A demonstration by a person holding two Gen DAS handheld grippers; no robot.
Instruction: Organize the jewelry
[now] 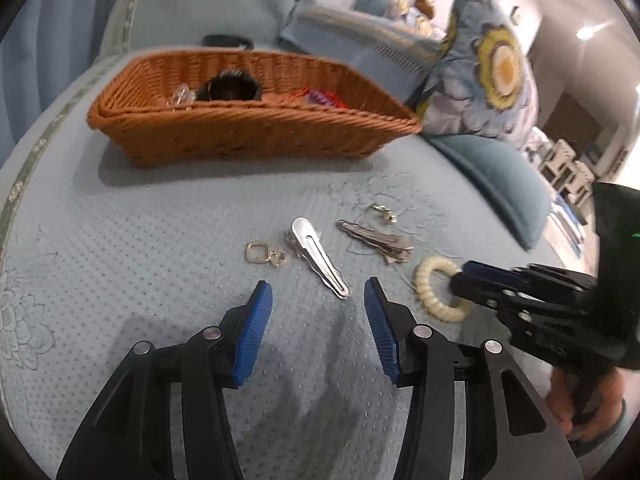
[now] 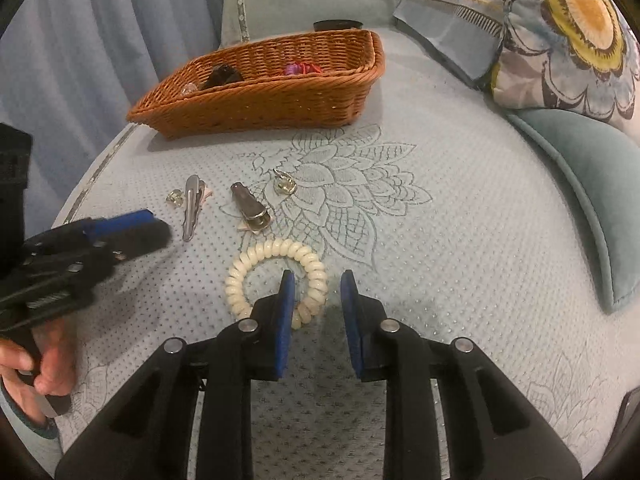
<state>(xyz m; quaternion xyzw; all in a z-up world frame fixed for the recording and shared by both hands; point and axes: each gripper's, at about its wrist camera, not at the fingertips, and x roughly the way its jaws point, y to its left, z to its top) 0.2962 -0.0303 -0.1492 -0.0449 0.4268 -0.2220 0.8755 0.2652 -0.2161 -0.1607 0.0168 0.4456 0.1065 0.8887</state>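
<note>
Right gripper point(image 2: 314, 280) has its blue jaws spread, straddling the near rim of the cream spiral hair tie point(image 2: 276, 276), one finger inside the ring. It's a ribbed, glossy coil lying flat on the pale blue quilted cushion point(image 2: 440, 240). Left gripper point(image 1: 318, 296) jaws are spread too, nothing between them, just short of the silver hair clip point(image 1: 318, 256). Beside it lie a gold earring point(image 1: 256, 251) and a second clip point(image 1: 376, 240). Beyond stands the wicker basket point(image 1: 248, 128), holding a dark item, something clear and red-purple pieces.
</note>
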